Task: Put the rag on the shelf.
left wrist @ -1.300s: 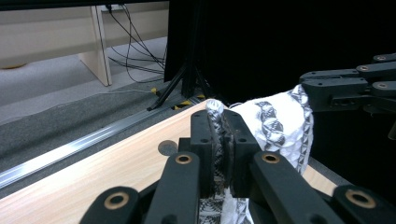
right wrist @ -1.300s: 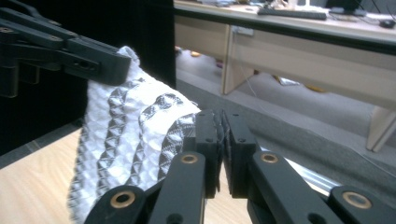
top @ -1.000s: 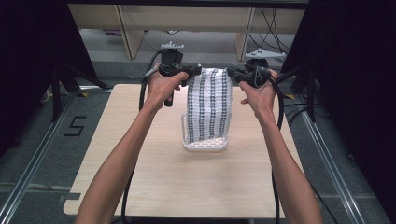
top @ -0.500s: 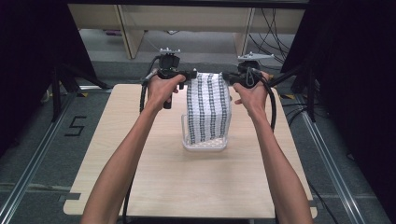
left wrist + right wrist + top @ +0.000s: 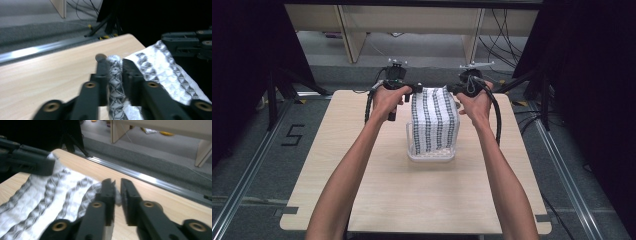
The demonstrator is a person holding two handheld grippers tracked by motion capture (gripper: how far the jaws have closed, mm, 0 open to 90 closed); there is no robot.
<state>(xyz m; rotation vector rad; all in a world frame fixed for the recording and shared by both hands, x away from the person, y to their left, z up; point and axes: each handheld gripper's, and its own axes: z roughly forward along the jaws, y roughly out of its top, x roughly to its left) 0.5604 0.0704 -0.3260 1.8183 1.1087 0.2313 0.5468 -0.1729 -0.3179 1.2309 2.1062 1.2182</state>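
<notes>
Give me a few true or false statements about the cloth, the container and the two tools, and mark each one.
1. Each tool grips an upper corner of the patterned cloth. True: the left tool and right tool each have a corner between their jaws, which have just been opening.
2. The cloth lies flat on the table. False: it hangs from the tools.
3. The cloth's lower end reaches into a clear container. True.
4. The cloth is plain red. False: it is white with dark patterned stripes.
5. The container stands on the floor. False: it stands on the table.
</notes>
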